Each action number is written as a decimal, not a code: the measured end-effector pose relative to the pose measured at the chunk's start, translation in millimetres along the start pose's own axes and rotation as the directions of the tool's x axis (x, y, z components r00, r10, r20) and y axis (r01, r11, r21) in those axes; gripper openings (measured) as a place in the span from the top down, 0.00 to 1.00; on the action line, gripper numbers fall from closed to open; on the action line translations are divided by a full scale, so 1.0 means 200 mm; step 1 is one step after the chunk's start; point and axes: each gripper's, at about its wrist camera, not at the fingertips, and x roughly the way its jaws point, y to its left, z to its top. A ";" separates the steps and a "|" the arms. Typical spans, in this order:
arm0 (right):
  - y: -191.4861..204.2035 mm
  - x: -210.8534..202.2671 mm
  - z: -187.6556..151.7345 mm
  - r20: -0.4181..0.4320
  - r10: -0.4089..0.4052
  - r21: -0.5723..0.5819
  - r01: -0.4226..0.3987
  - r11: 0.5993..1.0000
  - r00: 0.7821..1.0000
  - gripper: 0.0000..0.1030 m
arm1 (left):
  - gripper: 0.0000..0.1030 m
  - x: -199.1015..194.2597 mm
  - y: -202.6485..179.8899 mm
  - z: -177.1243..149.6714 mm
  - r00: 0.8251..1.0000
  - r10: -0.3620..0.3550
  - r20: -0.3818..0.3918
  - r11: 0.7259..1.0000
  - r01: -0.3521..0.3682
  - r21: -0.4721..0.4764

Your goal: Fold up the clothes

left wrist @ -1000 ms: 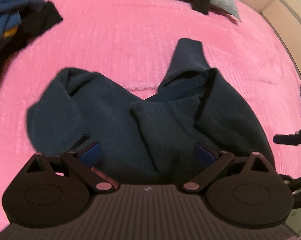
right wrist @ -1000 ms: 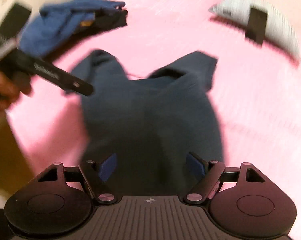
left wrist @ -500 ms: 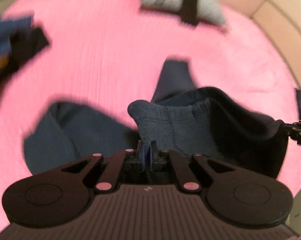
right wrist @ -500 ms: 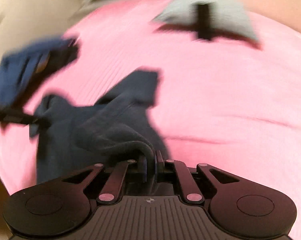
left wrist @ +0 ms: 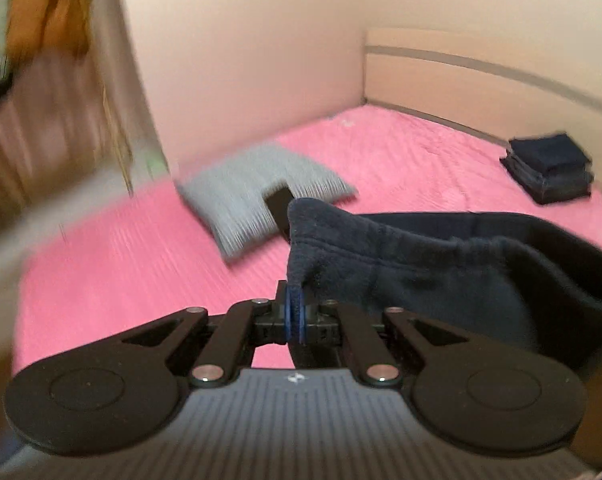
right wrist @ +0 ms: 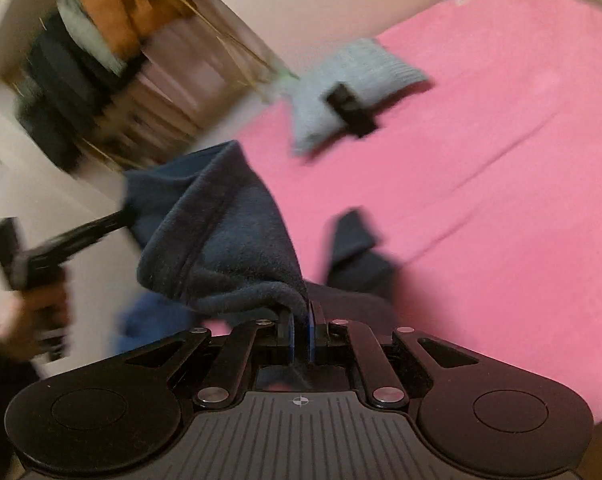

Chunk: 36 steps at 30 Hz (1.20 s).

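Note:
Dark navy fleece trousers (left wrist: 441, 268) hang in the air over the pink bed (left wrist: 141, 264), stretched by the waistband between both grippers. My left gripper (left wrist: 295, 312) is shut on one end of the waistband, its blue pads pinching the cloth. In the right wrist view my right gripper (right wrist: 301, 324) is shut on the other end of the trousers (right wrist: 221, 240). A trouser leg (right wrist: 357, 248) trails down to the bed (right wrist: 501, 160). The other hand-held gripper's body (right wrist: 61, 244), held by a hand, shows at the left.
A grey ribbed pillow (left wrist: 257, 196) with a black strap lies at the bed's far side. A stack of folded dark clothes (left wrist: 549, 168) sits near the headboard (left wrist: 481, 76). Walls close the far side, and an open wardrobe with hanging clothes (right wrist: 101, 52) stands left.
Both grippers shut on the trousers' waistband and rose with it, rolling as they went. The trousers lifted off the bed, and the views now reach the walls and headboard.

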 end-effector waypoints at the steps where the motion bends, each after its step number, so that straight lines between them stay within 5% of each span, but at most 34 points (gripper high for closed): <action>1: 0.03 -0.07 -0.01 0.029 0.034 0.023 -0.035 0.999 0.999 0.96 | 0.98 -0.02 -0.01 0.11 0.999 0.005 0.037 0.999 -0.007 0.047; 6: 0.02 -0.44 -0.05 0.228 0.105 0.137 -0.139 0.981 0.968 0.96 | 0.98 0.01 -0.27 0.66 0.970 -0.105 0.220 0.969 0.050 0.240; 10: -0.21 -0.74 -0.11 0.403 0.010 0.271 -0.130 0.954 0.915 0.96 | 0.98 0.29 -0.75 0.98 0.929 -0.274 0.250 0.922 0.179 0.343; 12: -0.40 -0.87 -0.14 0.457 -0.102 0.329 -0.062 0.942 0.884 0.96 | 0.90 0.58 -1.05 1.06 0.920 -0.338 0.198 0.903 0.258 0.345; 14: -0.70 -0.90 -0.14 0.446 -0.247 0.404 0.053 0.913 0.860 0.95 | 0.61 0.91 -1.36 1.06 0.923 -0.367 0.116 0.894 0.316 0.318; 15: -0.87 -0.89 -0.14 0.417 -0.317 0.450 0.109 0.886 0.852 0.95 | 0.58 1.07 -1.50 1.03 0.925 -0.374 0.065 0.889 0.338 0.309; 17: -1.21 -0.87 -0.16 0.330 -0.447 0.522 0.234 0.820 0.831 0.63 | 0.59 1.30 -1.70 0.91 0.933 -0.358 -0.027 0.888 0.349 0.301; 18: -1.33 -0.87 -0.18 0.280 -0.500 0.528 0.304 0.793 0.820 0.28 | 0.59 1.38 -1.77 0.83 0.931 -0.358 -0.068 0.887 0.362 0.287; 19: -1.45 -0.86 -0.20 0.232 -0.549 0.526 0.371 0.765 0.803 0.23 | 0.57 1.42 -1.82 0.73 0.923 -0.367 -0.111 0.885 0.384 0.264; 24: -1.79 -0.78 -0.25 0.035 -0.517 0.475 0.441 0.762 0.855 0.23 | 0.52 1.55 -1.88 0.13 0.874 -0.324 -0.363 0.892 0.410 0.192; 29: -1.82 -0.58 -0.12 -0.080 -0.529 0.358 0.520 0.776 0.845 0.23 | 0.46 1.43 -1.83 -0.32 0.798 -0.259 -0.545 0.921 0.374 0.110; 36: -1.75 -0.36 0.04 -0.127 -0.546 0.124 0.560 0.819 0.828 0.23 | 0.39 1.15 -1.52 -0.66 0.777 -0.111 -0.620 0.975 0.206 0.083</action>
